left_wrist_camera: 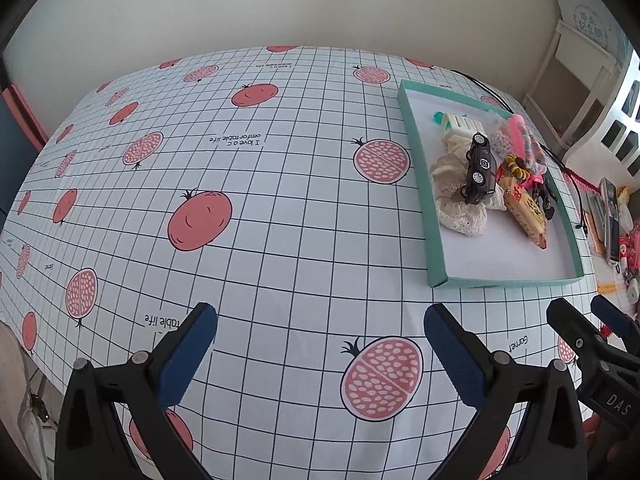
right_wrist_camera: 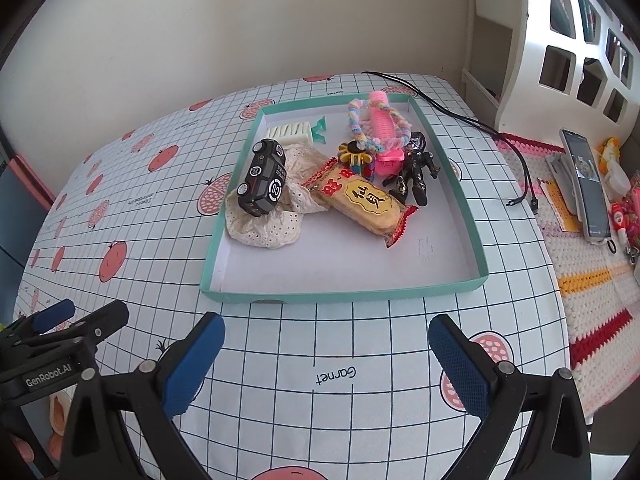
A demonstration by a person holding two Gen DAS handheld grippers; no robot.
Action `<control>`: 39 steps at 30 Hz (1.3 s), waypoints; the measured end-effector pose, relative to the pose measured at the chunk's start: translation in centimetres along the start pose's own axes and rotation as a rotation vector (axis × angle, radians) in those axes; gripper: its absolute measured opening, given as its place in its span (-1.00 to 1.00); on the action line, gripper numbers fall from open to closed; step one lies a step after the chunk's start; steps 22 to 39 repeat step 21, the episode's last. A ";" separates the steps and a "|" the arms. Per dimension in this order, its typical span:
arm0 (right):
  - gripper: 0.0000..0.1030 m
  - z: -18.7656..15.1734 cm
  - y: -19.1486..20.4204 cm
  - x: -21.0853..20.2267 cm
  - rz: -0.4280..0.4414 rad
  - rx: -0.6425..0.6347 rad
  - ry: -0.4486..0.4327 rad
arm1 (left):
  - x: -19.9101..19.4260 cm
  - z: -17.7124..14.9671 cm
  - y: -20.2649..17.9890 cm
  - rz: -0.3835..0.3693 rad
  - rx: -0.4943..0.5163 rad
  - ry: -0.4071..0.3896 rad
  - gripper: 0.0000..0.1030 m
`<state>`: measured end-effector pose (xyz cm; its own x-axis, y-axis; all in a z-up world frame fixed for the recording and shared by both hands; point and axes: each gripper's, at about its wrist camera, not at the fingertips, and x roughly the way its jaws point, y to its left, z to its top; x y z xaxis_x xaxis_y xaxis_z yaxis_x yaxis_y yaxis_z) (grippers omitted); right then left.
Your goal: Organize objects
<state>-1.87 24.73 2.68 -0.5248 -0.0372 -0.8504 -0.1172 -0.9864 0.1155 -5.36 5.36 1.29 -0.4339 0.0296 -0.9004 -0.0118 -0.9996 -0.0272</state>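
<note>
A shallow teal tray (right_wrist_camera: 344, 292) (left_wrist_camera: 434, 216) lies on the checked tablecloth and holds a heap of small objects. A black toy car (right_wrist_camera: 262, 178) (left_wrist_camera: 480, 168) rests on a cream lace scrunchie (right_wrist_camera: 264, 226) (left_wrist_camera: 464, 210). Beside them lie a yellow snack packet (right_wrist_camera: 366, 206) (left_wrist_camera: 526, 212), a black figure (right_wrist_camera: 414, 170), a pink comb with a pastel braided loop (right_wrist_camera: 380, 124), and a white clip (right_wrist_camera: 290, 131). My right gripper (right_wrist_camera: 326, 354) stands open just short of the tray's near wall. My left gripper (left_wrist_camera: 320, 346) hangs open over bare cloth, left of the tray. Both hold nothing.
A black cable (right_wrist_camera: 472, 124) trails off the table's far right corner. To the right, a crocheted mat (right_wrist_camera: 580, 280) carries a phone on a stand (right_wrist_camera: 586, 184) and small items. White shelving (right_wrist_camera: 568, 52) stands behind. The left gripper (right_wrist_camera: 60, 332) shows at the right wrist view's left edge.
</note>
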 end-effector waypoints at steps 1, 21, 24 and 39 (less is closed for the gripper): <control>1.00 0.0 0.0 0.0 0.000 0.001 0.000 | 0.0 0.0 0.0 -0.004 0.003 0.001 1.00; 1.00 0.0 -0.1 -0.2 -0.003 0.007 -0.003 | -0.2 0.1 -0.1 0.017 0.004 -0.008 1.00; 1.00 0.0 -0.1 -0.2 -0.003 0.007 -0.003 | -0.2 0.1 -0.1 0.017 0.004 -0.008 1.00; 1.00 0.0 -0.1 -0.2 -0.003 0.007 -0.003 | -0.2 0.1 -0.1 0.017 0.004 -0.008 1.00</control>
